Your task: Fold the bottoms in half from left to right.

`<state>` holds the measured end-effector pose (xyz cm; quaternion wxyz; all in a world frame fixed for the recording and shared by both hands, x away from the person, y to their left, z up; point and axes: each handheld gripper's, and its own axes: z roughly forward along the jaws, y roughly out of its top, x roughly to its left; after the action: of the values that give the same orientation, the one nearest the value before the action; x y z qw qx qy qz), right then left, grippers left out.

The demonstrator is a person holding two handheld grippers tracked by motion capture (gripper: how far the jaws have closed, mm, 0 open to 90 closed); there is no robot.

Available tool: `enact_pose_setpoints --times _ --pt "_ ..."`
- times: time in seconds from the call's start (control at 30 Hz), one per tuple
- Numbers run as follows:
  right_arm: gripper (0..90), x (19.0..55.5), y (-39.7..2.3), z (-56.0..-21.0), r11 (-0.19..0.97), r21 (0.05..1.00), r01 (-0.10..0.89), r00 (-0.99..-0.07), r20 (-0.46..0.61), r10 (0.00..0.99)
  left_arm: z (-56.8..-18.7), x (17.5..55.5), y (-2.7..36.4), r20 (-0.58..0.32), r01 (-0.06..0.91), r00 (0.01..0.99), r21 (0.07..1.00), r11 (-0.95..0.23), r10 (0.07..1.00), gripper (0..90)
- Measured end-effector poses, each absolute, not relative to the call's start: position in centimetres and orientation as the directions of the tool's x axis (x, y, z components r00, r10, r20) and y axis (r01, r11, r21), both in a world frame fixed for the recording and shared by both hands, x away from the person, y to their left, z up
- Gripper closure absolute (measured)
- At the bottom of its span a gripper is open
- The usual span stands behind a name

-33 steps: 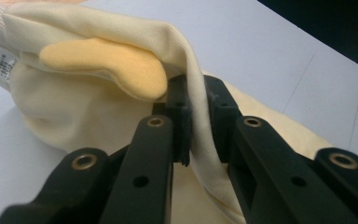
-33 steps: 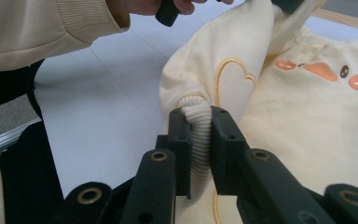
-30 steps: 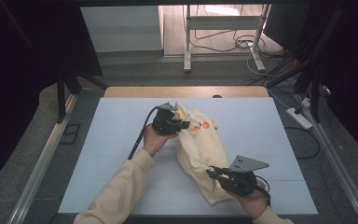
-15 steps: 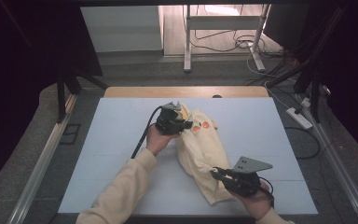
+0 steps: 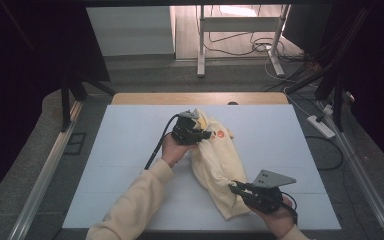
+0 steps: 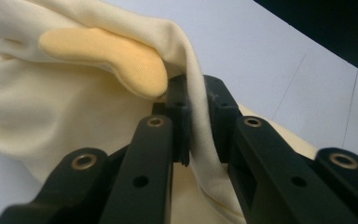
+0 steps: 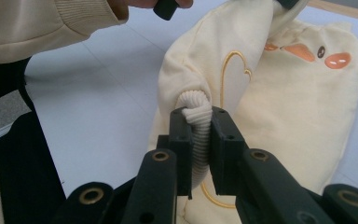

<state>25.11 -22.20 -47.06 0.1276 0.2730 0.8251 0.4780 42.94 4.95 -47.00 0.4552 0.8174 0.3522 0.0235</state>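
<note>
High view: a cream garment (image 5: 219, 165) lies bunched on the pale table (image 5: 120, 150), right of centre. Its long axis runs from the far end, where the left gripper (image 5: 200, 134) meets it, down to the near edge, where the right gripper (image 5: 237, 189) meets it, slanting slightly toward the person's right. An orange patch (image 5: 220, 133) sits near the far end. The cloth is rumpled and neither spread flat nor folded; I judge the handling to be at an early stage, with both ends secured and the laying out or folding yet to come.

Left gripper view: the jaws are clamped on a fold of cream cloth (image 6: 196, 116) that runs between them. A yellow-orange flap (image 6: 107, 58) stands just left of the pinch. The cloth drapes away to the left and below; the table (image 6: 270, 60) lies beyond.

Right gripper view: the jaws are clenched on a ribbed cuff or hem (image 7: 198, 135), held upright between them. Beyond it the garment (image 7: 303, 116) shows a duck face with an orange beak (image 7: 298, 51) and a cheek spot (image 7: 337, 59), so the face end points away from this gripper. A cream sleeve (image 7: 42, 23) of the person crosses the upper left. Whether the rib is a cuff or a hem cannot be settled.
</note>
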Motion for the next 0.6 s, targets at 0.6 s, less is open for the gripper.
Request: enact_pose_setpoints --times 0.6 --pt "80.6 25.1 -23.4 -47.5 0.397 0.842 0.365 -0.804 0.07 0.591 -47.7 43.4 3.2 -0.278 0.557 0.752 0.752 -0.353 0.597 81.2"
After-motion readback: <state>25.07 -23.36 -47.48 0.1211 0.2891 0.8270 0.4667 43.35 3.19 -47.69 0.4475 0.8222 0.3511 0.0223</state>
